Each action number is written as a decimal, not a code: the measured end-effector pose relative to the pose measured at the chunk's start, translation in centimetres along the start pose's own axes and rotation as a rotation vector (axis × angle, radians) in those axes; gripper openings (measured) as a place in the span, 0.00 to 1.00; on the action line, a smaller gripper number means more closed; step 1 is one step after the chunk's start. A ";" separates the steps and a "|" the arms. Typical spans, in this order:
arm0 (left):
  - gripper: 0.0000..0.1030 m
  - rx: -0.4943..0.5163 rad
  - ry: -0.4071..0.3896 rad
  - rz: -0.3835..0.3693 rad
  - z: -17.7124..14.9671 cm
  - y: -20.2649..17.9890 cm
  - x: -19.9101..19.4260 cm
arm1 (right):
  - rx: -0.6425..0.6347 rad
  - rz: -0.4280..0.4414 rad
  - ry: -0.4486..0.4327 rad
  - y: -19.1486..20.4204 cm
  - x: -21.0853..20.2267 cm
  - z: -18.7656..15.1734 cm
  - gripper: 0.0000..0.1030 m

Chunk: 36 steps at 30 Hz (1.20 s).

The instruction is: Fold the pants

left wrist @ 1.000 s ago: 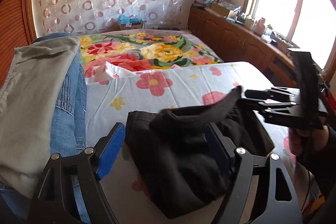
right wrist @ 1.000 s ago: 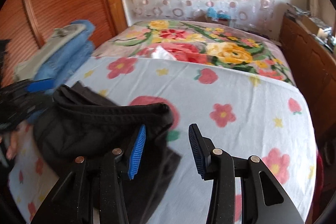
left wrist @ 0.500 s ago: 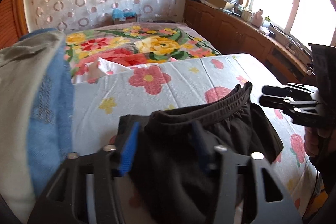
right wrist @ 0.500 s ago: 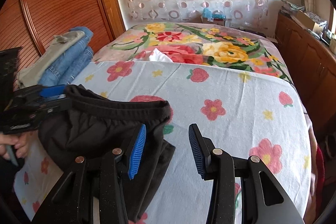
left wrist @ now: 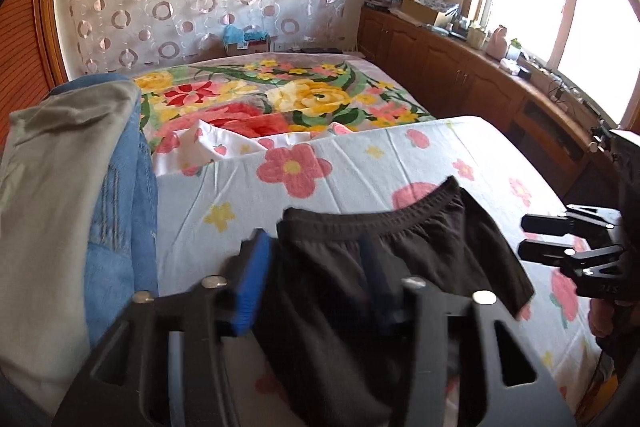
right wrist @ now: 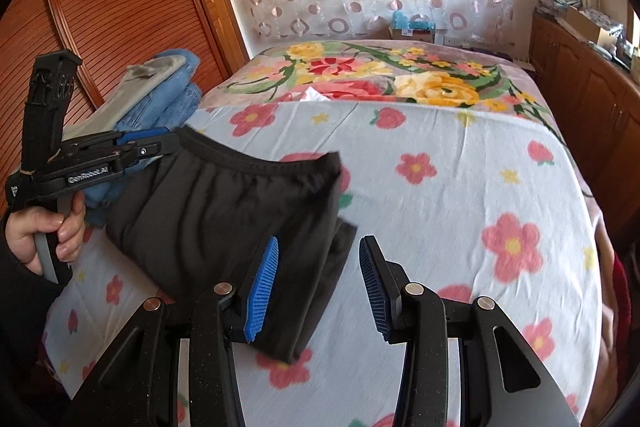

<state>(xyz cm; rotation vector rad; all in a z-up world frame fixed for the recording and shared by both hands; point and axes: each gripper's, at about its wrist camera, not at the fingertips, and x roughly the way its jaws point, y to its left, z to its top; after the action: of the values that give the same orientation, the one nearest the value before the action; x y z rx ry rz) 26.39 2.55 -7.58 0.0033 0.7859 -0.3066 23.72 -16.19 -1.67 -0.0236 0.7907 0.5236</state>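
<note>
Black pants (left wrist: 420, 247) with an elastic waistband lie bunched on the flowered sheet (left wrist: 360, 167). My left gripper (left wrist: 316, 267) has its blue pads on either side of the waistband's left end and its jaws are opening, with cloth still pressed between them. In the right wrist view the left gripper (right wrist: 172, 145) holds that end up, so the pants (right wrist: 224, 211) hang stretched toward the bed. My right gripper (right wrist: 316, 259) stands open with nothing gripped. Its left finger (right wrist: 262, 291) hovers over the pants' lower corner. It shows at the right edge as right gripper (left wrist: 522, 235).
A stack of folded jeans topped by a grey-green garment (left wrist: 60, 207) sits at the bed's left side, close to my left gripper. A floral blanket (left wrist: 280, 99) covers the far half of the bed. Wooden cabinets (left wrist: 460, 75) run along the right and a wardrobe door (right wrist: 100, 7) stands on the left.
My left gripper went from wide open over the heap to closed around the waistband and raised it. The waistband now runs stretched out. My right gripper drew away to the right.
</note>
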 end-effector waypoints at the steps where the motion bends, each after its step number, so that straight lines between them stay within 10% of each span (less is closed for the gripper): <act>1: 0.48 0.003 0.002 0.002 -0.5 -0.1 -0.6 | -0.001 0.001 0.004 0.1 -0.1 -0.2 0.43; 25: 0.43 0.015 0.052 -0.021 -8.1 -0.5 -3.3 | 0.001 0.038 0.051 1.1 -1.1 -3.8 0.31; 36: 0.08 0.031 0.041 -0.030 -8.3 -0.5 -3.6 | -0.033 0.033 0.043 1.4 -1.2 -3.8 0.03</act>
<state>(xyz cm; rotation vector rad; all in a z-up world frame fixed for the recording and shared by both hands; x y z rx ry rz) 18.08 4.00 -10.89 0.0269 0.8223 -0.3480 19.87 -16.29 -3.31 -0.0526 0.8250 0.5691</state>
